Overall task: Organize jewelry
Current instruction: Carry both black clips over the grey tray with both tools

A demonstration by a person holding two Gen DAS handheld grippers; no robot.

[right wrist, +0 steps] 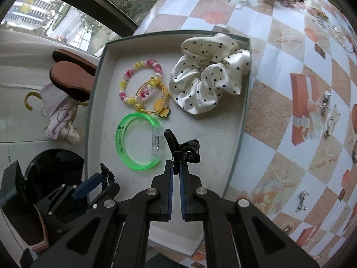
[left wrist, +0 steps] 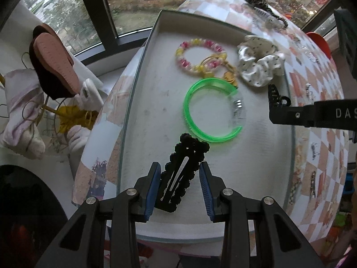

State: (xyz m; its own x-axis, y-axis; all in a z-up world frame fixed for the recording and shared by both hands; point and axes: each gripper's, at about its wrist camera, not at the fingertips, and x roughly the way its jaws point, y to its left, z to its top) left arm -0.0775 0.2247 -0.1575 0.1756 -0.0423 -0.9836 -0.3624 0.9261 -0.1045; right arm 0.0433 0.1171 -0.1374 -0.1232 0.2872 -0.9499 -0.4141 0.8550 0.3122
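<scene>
A shallow white tray holds a green bangle, a pink-and-yellow bead bracelet, a yellow cord charm and a white dotted scrunchie. My left gripper stands over the tray's near end, its fingers on both sides of a black beaded snap clip. My right gripper is shut on a black claw clip above the tray, beside the bangle.
The tray sits on a checkered tablecloth strewn with more hair clips and jewelry at the right and far end. A slipper and cloth lie left of the table by the window.
</scene>
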